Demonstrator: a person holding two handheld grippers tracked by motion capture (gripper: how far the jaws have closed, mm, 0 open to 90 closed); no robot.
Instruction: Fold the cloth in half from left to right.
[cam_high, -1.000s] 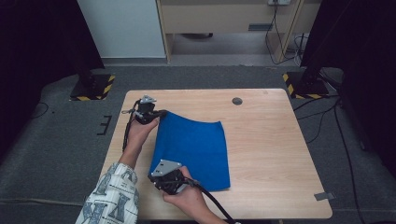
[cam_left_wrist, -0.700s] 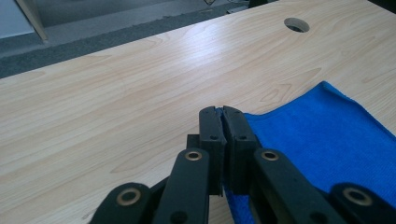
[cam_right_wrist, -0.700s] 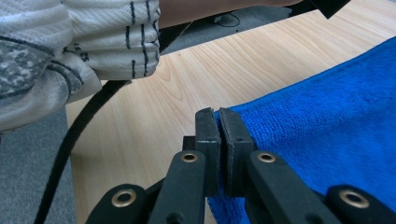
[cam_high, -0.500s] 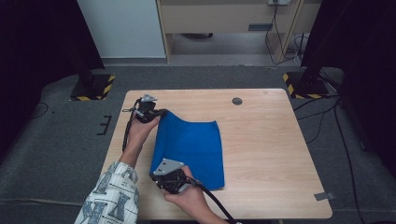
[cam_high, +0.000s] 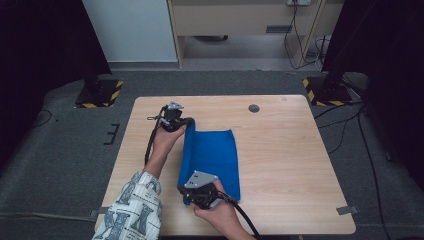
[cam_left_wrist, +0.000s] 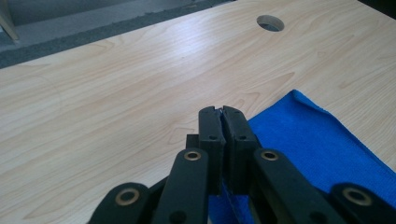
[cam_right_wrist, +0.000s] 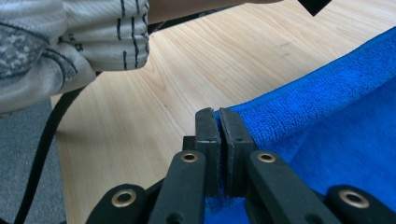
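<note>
The blue cloth (cam_high: 212, 160) lies on the left-centre of the worktop (cam_high: 290, 160), now narrower than a second ago: its right edge has drawn in leftward while its left edge rises as a rolled lip. The left tongs (cam_high: 186, 123) are clenched on the cloth's far-left corner, blue fabric showing beneath the jaws in the left gripper view (cam_left_wrist: 299, 140). The right tongs (cam_high: 210, 196) are clenched on the near-left corner, the terry edge pinched between the jaws in the right gripper view (cam_right_wrist: 303, 107). Both hands have carried that edge rightward over the cloth. Judgement: a fold across the width is under way, roughly at its early stage. A cable hole (cam_high: 254, 108) sits clear, far right of the cloth.
</note>
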